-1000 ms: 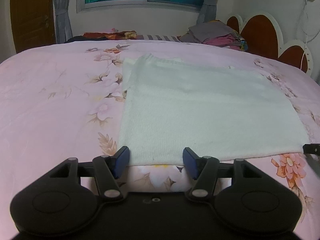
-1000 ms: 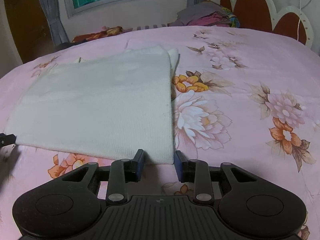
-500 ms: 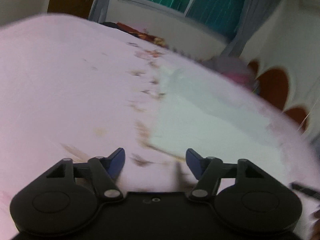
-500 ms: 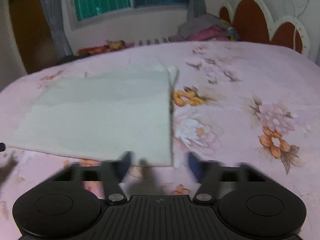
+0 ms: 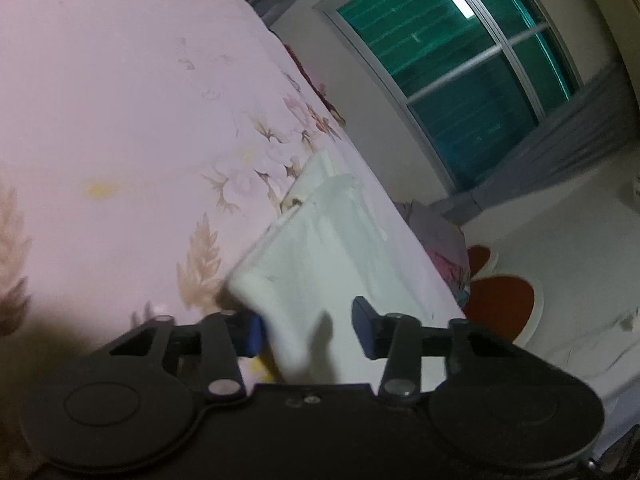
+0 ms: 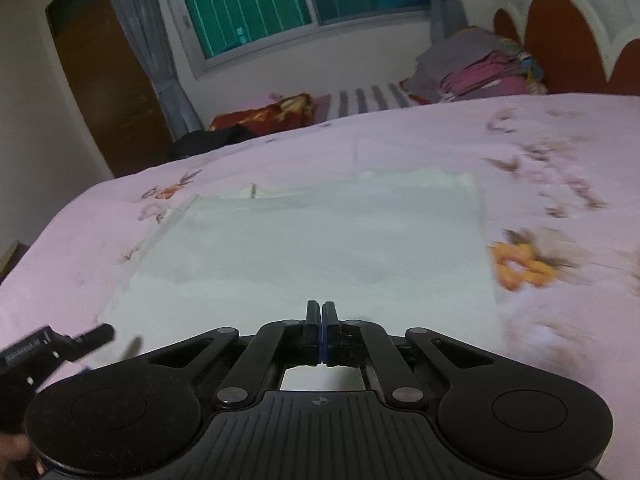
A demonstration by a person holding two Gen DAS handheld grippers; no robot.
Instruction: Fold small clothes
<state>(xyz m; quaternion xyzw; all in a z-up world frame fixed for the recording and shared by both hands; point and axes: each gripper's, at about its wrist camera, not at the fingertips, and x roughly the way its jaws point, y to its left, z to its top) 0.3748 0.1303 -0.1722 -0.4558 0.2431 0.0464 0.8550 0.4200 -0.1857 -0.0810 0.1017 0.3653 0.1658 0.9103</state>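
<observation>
The garment [image 6: 320, 248] lay flat on the bedsheet [image 6: 560, 140], before the window [image 6: 280, 0] (clothes pile [image 6: 480, 68] far right).

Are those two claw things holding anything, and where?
Left gripper: open around the white cloth's near corner, not clamping. Right gripper: jaws shut; whether on cloth, unclear.

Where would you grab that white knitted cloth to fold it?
At a near corner. The white knitted cloth lies flat on the pink floral bedsheet, so only its thin edges can be pinched. The left gripper stands open around the near left corner, which looks slightly raised; come in low from that side.
</observation>
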